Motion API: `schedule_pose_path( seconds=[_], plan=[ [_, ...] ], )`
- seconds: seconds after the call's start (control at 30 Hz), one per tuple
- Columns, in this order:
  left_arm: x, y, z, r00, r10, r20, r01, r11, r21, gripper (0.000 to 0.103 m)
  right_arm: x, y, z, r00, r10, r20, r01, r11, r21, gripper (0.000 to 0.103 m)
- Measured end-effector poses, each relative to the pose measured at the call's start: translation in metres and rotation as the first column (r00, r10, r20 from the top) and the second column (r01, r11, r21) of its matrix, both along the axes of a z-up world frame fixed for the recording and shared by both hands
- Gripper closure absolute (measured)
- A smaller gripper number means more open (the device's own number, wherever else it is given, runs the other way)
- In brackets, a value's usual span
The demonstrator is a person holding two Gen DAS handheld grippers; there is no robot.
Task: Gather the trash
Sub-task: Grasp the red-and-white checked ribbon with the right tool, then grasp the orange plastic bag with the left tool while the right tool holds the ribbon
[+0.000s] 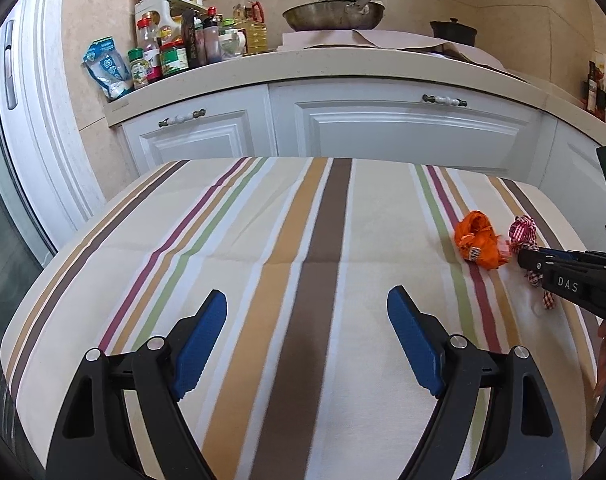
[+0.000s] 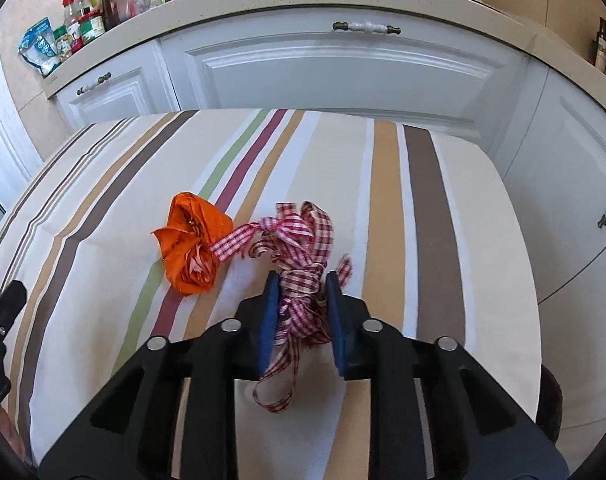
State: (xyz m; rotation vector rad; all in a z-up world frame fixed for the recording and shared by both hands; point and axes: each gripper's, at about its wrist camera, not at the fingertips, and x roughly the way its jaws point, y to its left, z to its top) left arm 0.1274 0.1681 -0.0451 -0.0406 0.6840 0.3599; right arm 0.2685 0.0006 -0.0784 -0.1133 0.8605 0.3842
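Right wrist view puts your right claw [image 2: 301, 286] astride the ribbon [image 2: 303, 264], pads either side of the tangle and narrowed almost onto it; whether they already bite is hard to tell. Judging by that, you are at the grasp step on the first piece of trash. Next you need a firm squeeze on the thick knotted middle, then a straight lift, since loose tails trail toward you and toward the wrapper [image 2: 193, 246]. That ribbon is soft red-and-white gingham, looped and frayed; one tail touches the crumpled, glossy orange wrapper just to its left. Both lie on the striped cloth of the counter [image 2: 443, 208]. Your left claw [image 1: 307, 304] hangs spread and empty over bare cloth.
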Motion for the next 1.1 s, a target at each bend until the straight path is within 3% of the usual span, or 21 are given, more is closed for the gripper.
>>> schedule_pose_path(
  seconds=[0.47,0.77,1.1],
  plan=[
    [0.027,-0.057,0.002,0.994,-0.111,-0.010,0.111,0.994,-0.009,0.023,-0.011,-0.065,0.014,0.994,-0.090,0.057,0.087,0.995,0.046,0.082],
    [0.062,-0.093,-0.004,0.985,-0.168,-0.048,0.169,0.985,0.023,0.023,-0.009,-0.083,0.016,0.992,-0.104,0.068,0.099,0.993,0.070,0.082],
    [0.100,-0.099,-0.016,0.979,-0.175,-0.101,0.178,0.984,0.026,0.023,-0.004,-0.091,0.014,0.993,-0.100,0.059,0.093,0.990,0.104,0.082]
  ],
)
